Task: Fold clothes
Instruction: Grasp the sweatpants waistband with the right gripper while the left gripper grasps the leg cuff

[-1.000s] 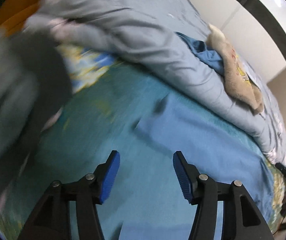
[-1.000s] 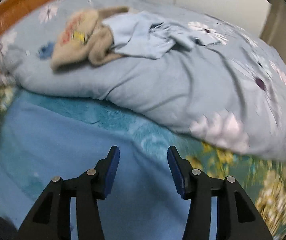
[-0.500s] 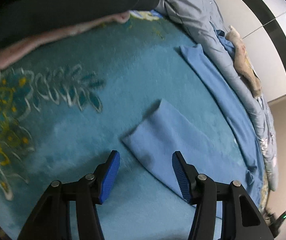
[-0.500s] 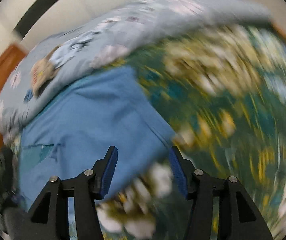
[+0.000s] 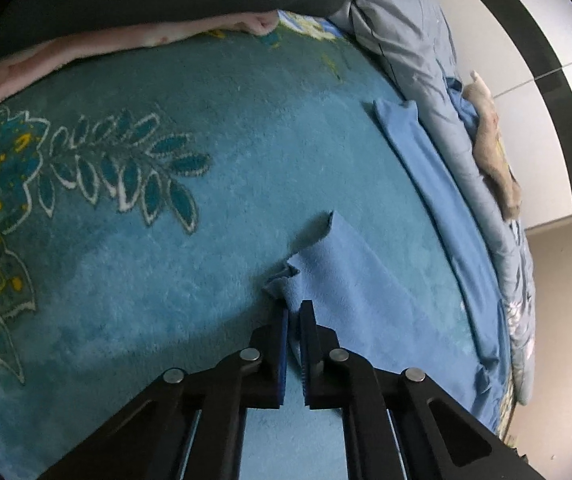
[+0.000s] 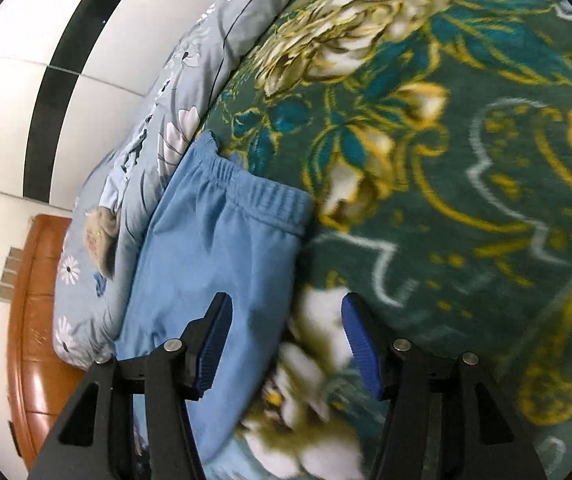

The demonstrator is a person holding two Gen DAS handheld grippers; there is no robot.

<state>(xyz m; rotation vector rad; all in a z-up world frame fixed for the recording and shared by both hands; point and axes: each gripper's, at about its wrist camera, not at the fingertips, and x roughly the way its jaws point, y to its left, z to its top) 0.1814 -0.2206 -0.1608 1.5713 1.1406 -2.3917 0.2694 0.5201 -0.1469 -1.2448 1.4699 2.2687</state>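
Note:
Light blue trousers (image 5: 366, 300) lie flat on a teal flowered blanket (image 5: 126, 240). In the left wrist view my left gripper (image 5: 294, 308) is shut on the bunched hem corner of the nearer leg; the other leg (image 5: 438, 200) stretches along the duvet. In the right wrist view the same trousers (image 6: 214, 248) show their elastic waistband (image 6: 262, 196). My right gripper (image 6: 286, 300) is open just above the blanket. Its left finger is over the trousers' side edge below the waistband, its right finger over bare blanket. Nothing is between its pads.
A grey-blue flowered duvet (image 5: 406, 40) (image 6: 174, 120) is heaped along the far side, with a beige garment (image 5: 494, 152) (image 6: 100, 236) on it. A dark grey garment with a pink edge (image 5: 126, 44) lies at the blanket's top. An orange wooden headboard (image 6: 26, 320) stands at left.
My left gripper swung down to the trouser leg's end and shut on its hem corner. My right gripper rolled and swept from the duvet to the waistband end, still open.

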